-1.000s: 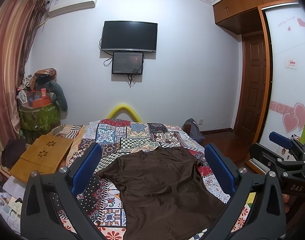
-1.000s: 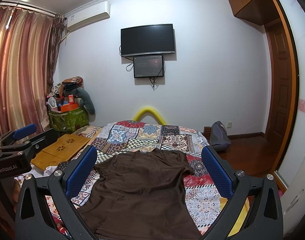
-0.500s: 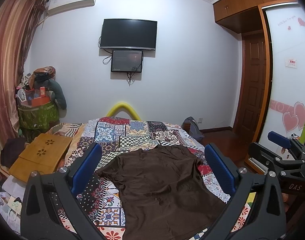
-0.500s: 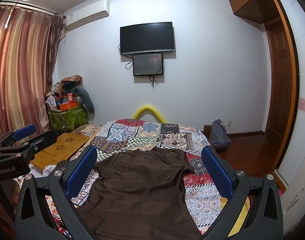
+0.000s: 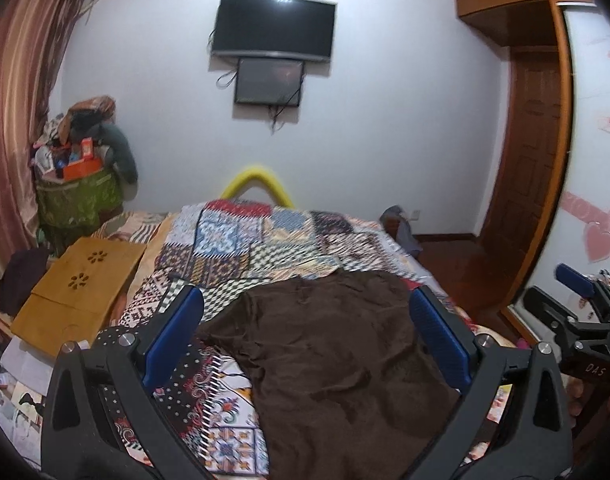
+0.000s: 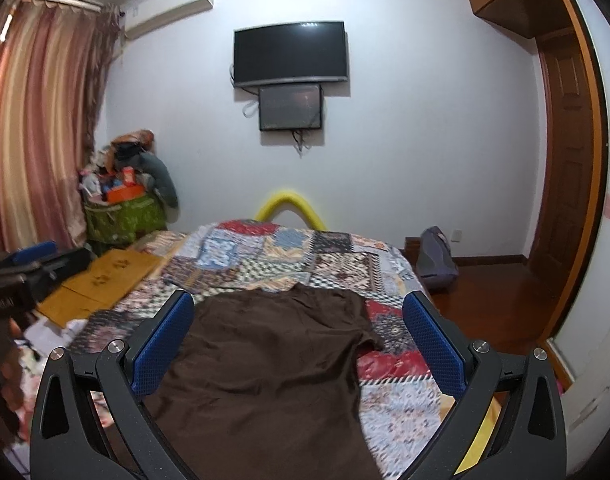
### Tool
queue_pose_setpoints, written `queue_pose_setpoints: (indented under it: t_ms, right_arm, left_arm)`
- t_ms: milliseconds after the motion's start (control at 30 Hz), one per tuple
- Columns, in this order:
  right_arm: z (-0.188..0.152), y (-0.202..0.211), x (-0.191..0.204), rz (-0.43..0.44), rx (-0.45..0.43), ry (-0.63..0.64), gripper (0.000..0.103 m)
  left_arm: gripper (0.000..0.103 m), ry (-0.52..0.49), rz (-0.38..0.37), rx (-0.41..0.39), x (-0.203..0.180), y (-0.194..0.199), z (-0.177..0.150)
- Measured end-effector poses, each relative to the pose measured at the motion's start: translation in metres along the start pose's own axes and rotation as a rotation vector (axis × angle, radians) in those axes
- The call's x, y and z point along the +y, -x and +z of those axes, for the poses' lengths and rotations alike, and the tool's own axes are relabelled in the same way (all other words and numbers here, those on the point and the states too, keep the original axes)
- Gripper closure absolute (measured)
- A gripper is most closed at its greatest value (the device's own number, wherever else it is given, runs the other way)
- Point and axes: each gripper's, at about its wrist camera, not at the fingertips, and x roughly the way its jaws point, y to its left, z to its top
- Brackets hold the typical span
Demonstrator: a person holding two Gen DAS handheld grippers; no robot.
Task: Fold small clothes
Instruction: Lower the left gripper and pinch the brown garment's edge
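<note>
A dark brown T-shirt [image 5: 333, 356] lies spread flat on the patchwork bedspread [image 5: 241, 240], neck end away from me; the same T-shirt [image 6: 265, 364] fills the lower middle of the right wrist view. My left gripper [image 5: 305, 308] hovers above its near half, open, blue pads wide apart with nothing between them. My right gripper [image 6: 297, 310] is likewise open and empty above the shirt. In the left wrist view the right gripper's body [image 5: 577, 312] shows at the right edge. The shirt's near hem is hidden below the frames.
A wooden lap desk [image 5: 81, 284] lies on the bed's left side. A green bin piled with clutter [image 5: 77, 196] stands by the curtain. A grey bag [image 6: 437, 256] sits on the wood floor right of the bed. A TV [image 5: 273, 28] hangs on the far wall.
Both grippers have tipped downward and come a little closer to the shirt, which now sits higher and larger in each view. Both stay open.
</note>
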Motion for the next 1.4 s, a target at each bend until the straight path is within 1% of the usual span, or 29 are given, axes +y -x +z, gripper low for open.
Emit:
queue_pose_setpoints:
  t_ms: [33,100,167,200,233,267,333,367,400,467,567,667,733,800,867,933,1033,1100,1200,1233,1300,1333,1367,1400]
  right_arm:
    - [-0.001,-0.011,-0.004,-0.006,0.02,0.001,0.0]
    - [-0.005,-0.027,-0.009,-0.01,0.054,0.002,0.002]
    - [-0.008,-0.044,-0.014,-0.011,0.1,0.002,0.009]
    - [-0.009,-0.05,-0.016,-0.007,0.12,0.002,0.012]
    - [-0.01,-0.058,-0.018,-0.001,0.144,0.0,0.017]
    - [-0.012,-0.068,-0.021,0.015,0.175,-0.004,0.024]
    - [-0.014,-0.082,-0.025,0.051,0.228,-0.017,0.035]
    - [-0.015,-0.089,-0.027,0.066,0.246,-0.023,0.038]
    - [-0.016,-0.095,-0.028,0.077,0.258,-0.026,0.038]
    - [-0.017,-0.108,-0.026,0.09,0.278,-0.016,0.04]
    - [-0.018,-0.126,-0.02,0.099,0.302,0.02,0.04]
    - [-0.02,-0.149,-0.013,0.122,0.333,0.035,0.04]
    - [-0.024,-0.165,-0.007,0.145,0.362,0.04,0.04]
    - [-0.026,-0.182,-0.001,0.152,0.387,0.048,0.039]
    - [-0.032,-0.196,0.005,0.166,0.421,0.05,0.037]
    - [-0.039,-0.211,0.011,0.197,0.464,0.053,0.037]
    - [-0.048,-0.227,0.02,0.229,0.511,0.071,0.037]
    - [-0.054,-0.232,0.027,0.238,0.531,0.087,0.037]
    - [-0.064,-0.238,0.033,0.257,0.559,0.112,0.037]
    - [-0.067,-0.239,0.034,0.265,0.57,0.12,0.037]
    - [-0.07,-0.242,0.037,0.272,0.583,0.138,0.037]
    - [-0.072,-0.242,0.037,0.276,0.586,0.15,0.037]
    - [-0.072,-0.242,0.039,0.277,0.584,0.159,0.037]
    - [-0.072,-0.242,0.039,0.281,0.582,0.163,0.037]
  left_arm:
    - [0.0,0.013,0.02,0.014,0.009,-0.015,0.002]
    - [0.0,0.028,0.049,0.033,0.019,-0.031,0.003]
    - [0.0,0.032,0.076,0.077,0.034,-0.058,0.006]
    - [0.0,0.031,0.083,0.09,0.037,-0.065,0.007]
    - [0.0,0.029,0.098,0.116,0.046,-0.081,0.007]
    - [0.0,0.028,0.104,0.138,0.051,-0.092,0.007]
    - [0.0,0.033,0.099,0.191,0.062,-0.114,0.003]
    - [0.004,0.034,0.095,0.205,0.065,-0.122,0.001]
    - [0.007,0.035,0.098,0.236,0.07,-0.135,-0.003]
    - [0.02,0.03,0.116,0.296,0.078,-0.16,-0.012]
    - [0.029,0.041,0.111,0.381,0.088,-0.19,-0.028]
    - [0.036,0.07,0.105,0.463,0.099,-0.214,-0.046]
    - [0.038,0.111,0.102,0.529,0.111,-0.232,-0.061]
    - [0.041,0.137,0.111,0.564,0.119,-0.244,-0.072]
    - [0.046,0.182,0.098,0.613,0.128,-0.256,-0.086]
    - [0.046,0.242,0.051,0.666,0.135,-0.267,-0.099]
    - [0.047,0.276,0.007,0.697,0.136,-0.277,-0.109]
    - [0.047,0.288,-0.002,0.706,0.135,-0.282,-0.113]
    - [0.047,0.314,-0.047,0.693,0.135,-0.29,-0.111]
    - [0.048,0.333,-0.082,0.689,0.135,-0.295,-0.109]
    - [0.061,0.371,-0.115,0.684,0.138,-0.303,-0.106]
    - [0.076,0.384,-0.111,0.683,0.14,-0.306,-0.105]
    - [0.086,0.393,-0.109,0.686,0.143,-0.31,-0.105]
    - [0.087,0.401,-0.114,0.686,0.145,-0.314,-0.104]
